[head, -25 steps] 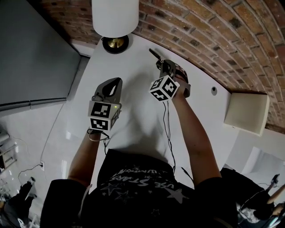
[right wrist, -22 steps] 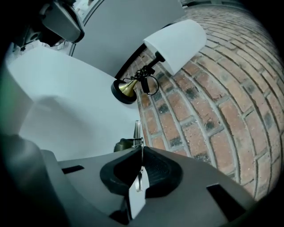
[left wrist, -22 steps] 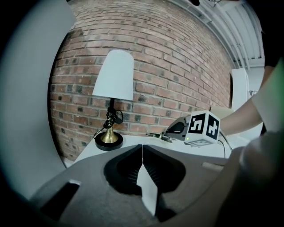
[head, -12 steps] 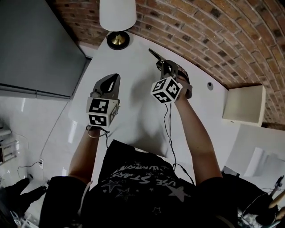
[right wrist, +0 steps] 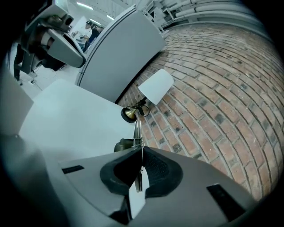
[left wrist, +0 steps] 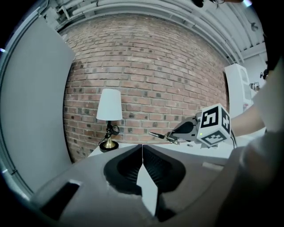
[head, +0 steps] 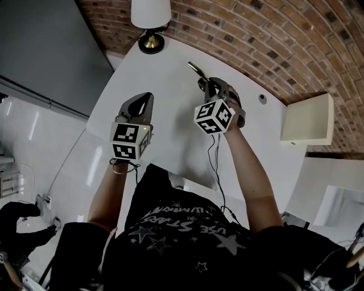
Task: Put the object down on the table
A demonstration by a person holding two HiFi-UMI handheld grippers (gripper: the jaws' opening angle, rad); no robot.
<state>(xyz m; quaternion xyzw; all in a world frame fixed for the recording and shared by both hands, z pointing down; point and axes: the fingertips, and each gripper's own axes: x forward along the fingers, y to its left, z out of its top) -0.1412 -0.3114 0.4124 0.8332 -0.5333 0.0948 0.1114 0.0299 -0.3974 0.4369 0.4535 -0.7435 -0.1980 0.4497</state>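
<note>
The head camera has swung. The lamp (head: 151,17) now sits higher and smaller in frame, farther ahead of the left gripper (head: 147,101) and of the metal piece (head: 196,69) clamped in the right gripper (head: 207,84). The white cabinet (head: 307,119) off the right gripper's right side has slid up the frame. More pale floor (head: 34,153) shows left of the left gripper. The two marker cubes sit slightly farther apart.

Thin metal object (right wrist: 137,131) in right gripper (right wrist: 141,153): rear end buried between pads, type unclear. Lamp (head: 151,17) beyond that gripper: shade top cut by head view edge. Small round thing (head: 262,98) to gripper's right: too small to ID.
</note>
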